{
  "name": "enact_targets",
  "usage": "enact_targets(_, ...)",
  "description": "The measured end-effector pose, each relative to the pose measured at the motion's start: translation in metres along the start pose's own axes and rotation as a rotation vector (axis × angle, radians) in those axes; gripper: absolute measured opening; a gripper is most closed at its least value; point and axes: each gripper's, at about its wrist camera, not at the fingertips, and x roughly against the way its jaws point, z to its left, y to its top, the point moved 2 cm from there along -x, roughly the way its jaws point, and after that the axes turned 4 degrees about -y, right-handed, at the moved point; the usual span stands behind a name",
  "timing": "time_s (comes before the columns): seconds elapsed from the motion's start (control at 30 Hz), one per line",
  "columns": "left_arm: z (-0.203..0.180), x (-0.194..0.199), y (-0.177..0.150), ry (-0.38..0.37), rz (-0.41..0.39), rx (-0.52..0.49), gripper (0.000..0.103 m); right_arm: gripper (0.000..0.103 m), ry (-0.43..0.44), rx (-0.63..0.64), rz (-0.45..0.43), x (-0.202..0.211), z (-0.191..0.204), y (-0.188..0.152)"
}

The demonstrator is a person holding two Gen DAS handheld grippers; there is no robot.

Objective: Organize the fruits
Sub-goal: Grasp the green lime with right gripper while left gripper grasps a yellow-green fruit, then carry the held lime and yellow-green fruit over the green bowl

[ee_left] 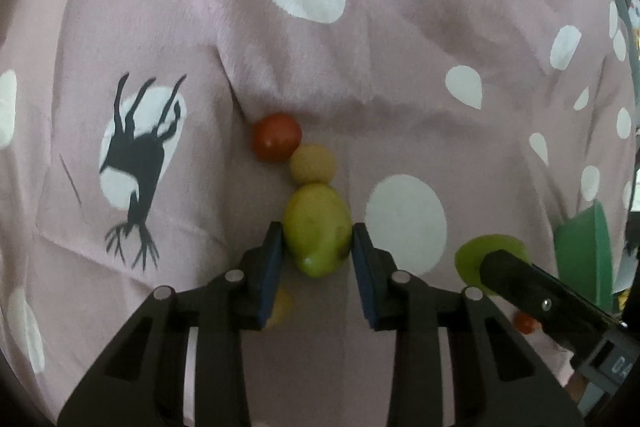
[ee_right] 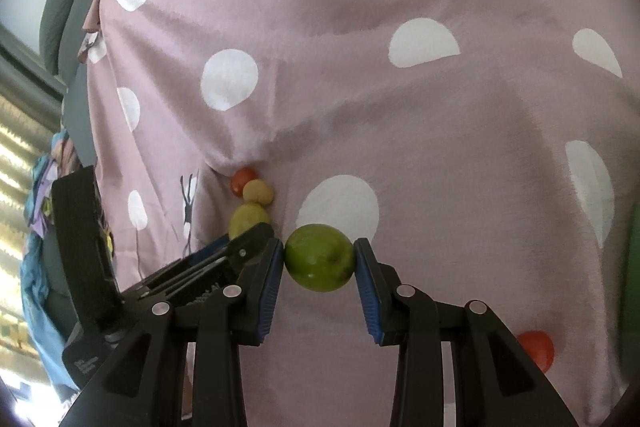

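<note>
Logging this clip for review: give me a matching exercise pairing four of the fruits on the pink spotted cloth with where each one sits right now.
Column one:
1. yellow-green oval fruit
2. round green fruit
3. tan round fruit
4. red tomato at the fold

Column two:
A. at the far end of the row, against the cloth's fold
B. between the left claw's pads
C. between the right claw's pads
D. middle of the row, touching a fruit on each side

Pairs: 1-B, 2-C, 3-D, 4-A
</note>
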Motion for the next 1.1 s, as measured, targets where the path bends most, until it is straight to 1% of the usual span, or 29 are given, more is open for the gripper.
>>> enact_targets(0.17, -0.011, 0.029, -0.013, 0.023, -0.059, -0.056, 0.033, 0.038, -0.015, -0.003, -0.046, 0.018, -0.005, -0.003)
enact_targets(0.23, -0.016, 0.035, -0.016, 0.019, -0.072, -0.065, 0.033, 0.038, -0.025, 0.0, -0.067, 0.026, -0.006, -0.005)
enact_targets(0.37, -0.021, 0.047, -0.028, 0.048, -0.088, -0.098, 0.033, 0.038, -0.051, 0.009, -0.105, 0.038, -0.011, -0.015)
enact_targets(0.47, -0.021, 0.057, -0.037, 0.055, -0.094, -0.104, 0.033, 0.038, -0.07, 0.016, -0.124, 0.047, -0.014, -0.022)
enact_targets(0.57, -0.029, 0.067, -0.041, 0.063, -0.128, -0.132, 0.033, 0.038, -0.079, 0.024, -0.147, 0.057, -0.015, -0.028)
enact_targets(0.7, -0.038, 0.084, -0.045, 0.031, -0.163, -0.146, 0.034, 0.038, -0.097, 0.042, -0.18, 0.068, -0.012, -0.029)
enact_targets(0.83, -0.053, 0.096, -0.049, 0.033, -0.208, -0.177, 0.034, 0.038, -0.084, 0.053, -0.218, 0.083, -0.009, -0.03)
enact_targets(1.1, -0.083, 0.127, -0.06, -0.041, -0.275, -0.227, 0.034, 0.038, -0.089, 0.073, -0.324, 0.124, -0.008, -0.031)
